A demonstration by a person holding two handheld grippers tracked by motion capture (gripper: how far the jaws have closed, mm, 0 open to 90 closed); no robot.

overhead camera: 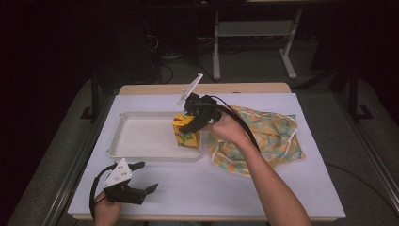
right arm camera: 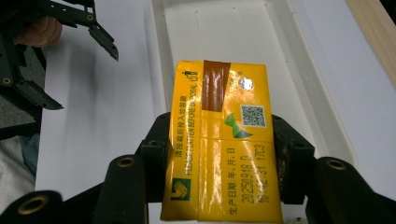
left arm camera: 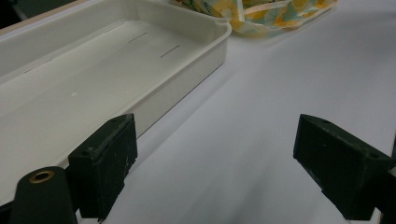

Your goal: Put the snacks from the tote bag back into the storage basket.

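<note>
Carton (overhead camera: 186, 133), a yellow drink box, is clamped between the jaws of the right gripper (overhead camera: 192, 123) and held at the right end of the white tray (overhead camera: 141, 155), over its rim; whether it touches the tray floor cannot be told. Judged from this, the pick is complete and the placement remains: lowering and release. The left gripper (overhead camera: 143, 178) rests near the worktop's (overhead camera: 235, 188) front edge, jaws apart and empty. A patterned cloth bag (overhead camera: 273, 136) lies beside the tray.
</note>
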